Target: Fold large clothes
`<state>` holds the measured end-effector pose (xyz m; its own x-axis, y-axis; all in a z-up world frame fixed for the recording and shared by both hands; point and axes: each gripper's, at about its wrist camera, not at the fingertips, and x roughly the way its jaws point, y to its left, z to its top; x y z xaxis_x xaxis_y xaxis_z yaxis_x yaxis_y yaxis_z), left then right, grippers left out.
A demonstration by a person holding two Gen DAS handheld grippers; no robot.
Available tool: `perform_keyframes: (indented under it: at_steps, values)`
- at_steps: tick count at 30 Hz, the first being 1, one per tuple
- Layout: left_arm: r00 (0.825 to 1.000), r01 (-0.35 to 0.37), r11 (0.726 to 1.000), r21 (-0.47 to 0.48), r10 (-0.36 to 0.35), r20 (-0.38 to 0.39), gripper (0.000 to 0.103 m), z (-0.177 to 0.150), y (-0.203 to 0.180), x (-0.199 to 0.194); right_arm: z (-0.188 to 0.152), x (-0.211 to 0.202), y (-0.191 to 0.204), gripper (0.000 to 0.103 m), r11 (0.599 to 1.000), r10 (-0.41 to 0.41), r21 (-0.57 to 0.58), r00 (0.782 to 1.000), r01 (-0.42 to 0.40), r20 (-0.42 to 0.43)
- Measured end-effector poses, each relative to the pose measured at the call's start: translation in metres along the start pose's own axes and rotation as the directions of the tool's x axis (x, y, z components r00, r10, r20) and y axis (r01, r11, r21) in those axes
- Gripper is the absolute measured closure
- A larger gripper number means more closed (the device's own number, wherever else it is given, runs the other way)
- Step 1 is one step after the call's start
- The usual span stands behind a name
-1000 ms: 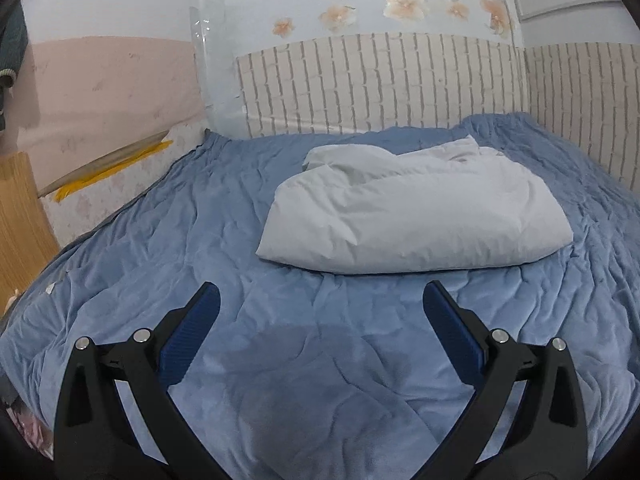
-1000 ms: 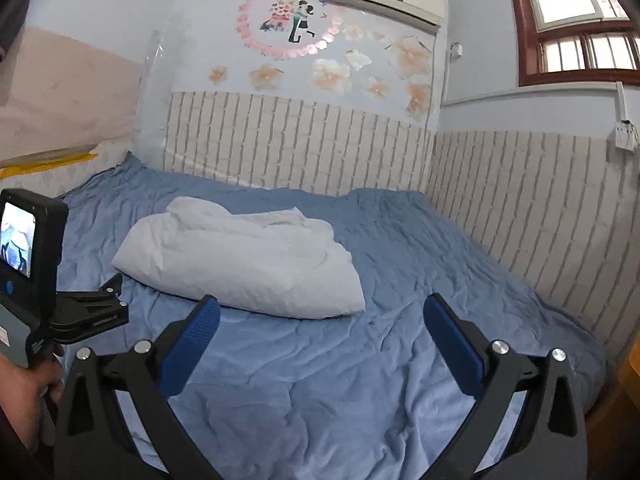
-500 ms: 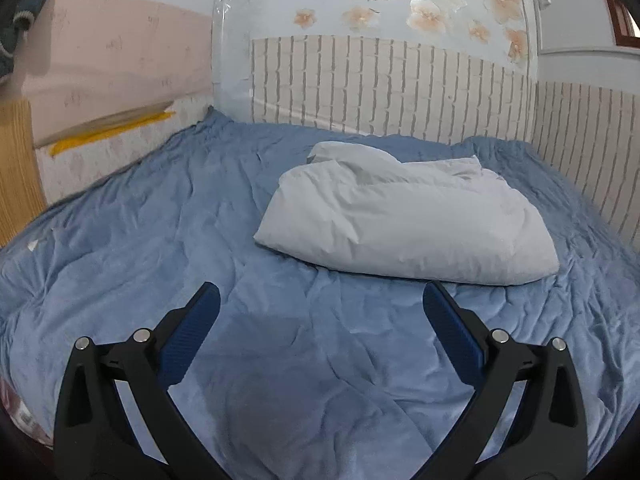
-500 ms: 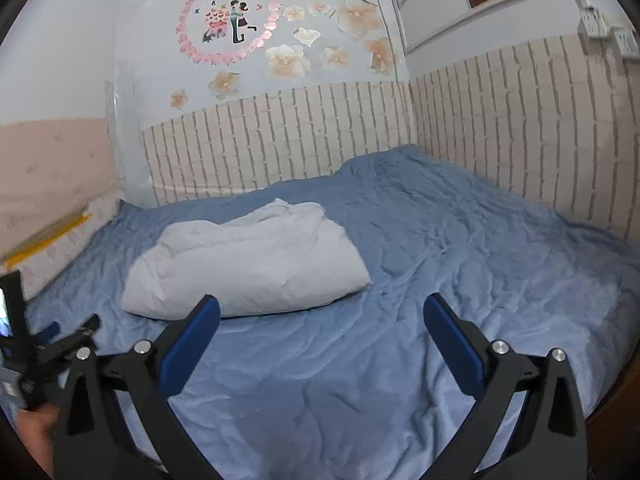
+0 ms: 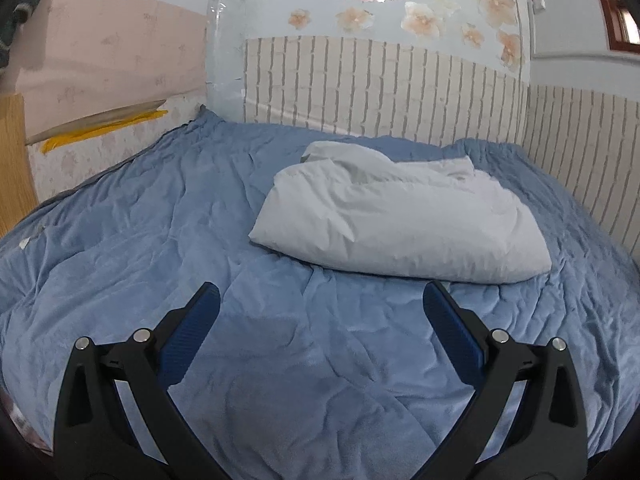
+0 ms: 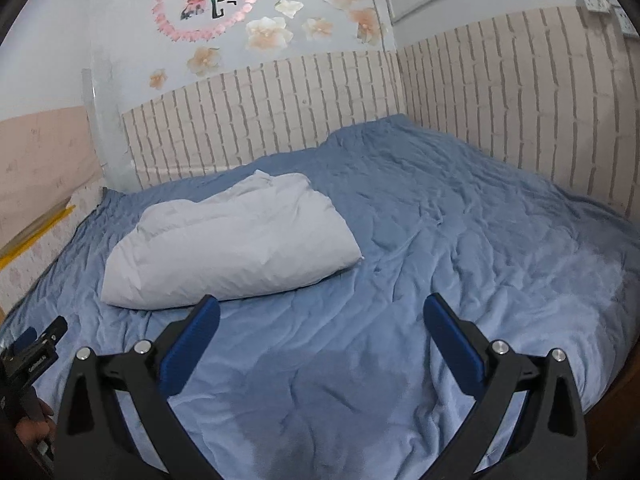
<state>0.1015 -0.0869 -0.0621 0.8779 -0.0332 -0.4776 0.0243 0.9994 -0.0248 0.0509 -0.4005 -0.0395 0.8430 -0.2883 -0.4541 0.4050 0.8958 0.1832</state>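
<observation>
A bulky white padded garment [image 5: 396, 220] lies folded in a puffy bundle on the blue bedspread [image 5: 160, 220], toward the far middle of the bed. In the right wrist view the same white garment [image 6: 232, 240] sits left of centre on the bedspread [image 6: 460, 240]. My left gripper [image 5: 320, 300] hovers over the bedspread just short of the bundle's near edge, open and holding nothing. My right gripper [image 6: 320, 312] is open too, its left finger [image 6: 192, 336] close to the bundle's near edge. The left gripper's body [image 6: 28, 360] and a hand [image 6: 34, 424] show at the lower left.
Brick-pattern panels [image 6: 280, 112] line the far and right walls around the bed. A wooden board [image 5: 12, 160] and a pink wall with yellow tape [image 5: 100, 130] border the bed's left side. Wide stretches of wrinkled bedspread lie right of the bundle.
Both cameras have swung: the right wrist view tilted and turned left, and the bundle now sits closer to both grippers. Both grippers stay open; the garment has not moved.
</observation>
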Motion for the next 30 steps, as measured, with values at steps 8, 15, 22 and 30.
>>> perform_keyframes:
  at_steps: [8, 15, 22, 30]
  values:
    - [0.999, -0.014, 0.997, 0.073, 0.012, 0.033, 0.003, -0.001, -0.019, -0.004, 0.002, 0.001, -0.002, 0.002, 1.0, -0.014, -0.023, 1.0, 0.014, -0.003]
    - [1.0, -0.002, 1.0, 0.017, 0.002, 0.01, 0.003, -0.001, -0.008, -0.001, 0.002, 0.001, -0.002, 0.002, 0.999, -0.018, -0.043, 1.0, 0.018, 0.004]
    - [1.0, -0.007, 0.999, 0.039, 0.007, 0.022, 0.003, -0.002, -0.011, -0.003, 0.0, -0.001, -0.002, 0.002, 0.999, -0.018, -0.034, 1.0, 0.019, 0.005]
    - [1.0, -0.006, 0.999, 0.031, 0.005, 0.019, 0.003, -0.002, -0.01, -0.005, 0.002, -0.003, 0.005, 0.002, 0.997, -0.03, -0.067, 0.999, 0.031, 0.012]
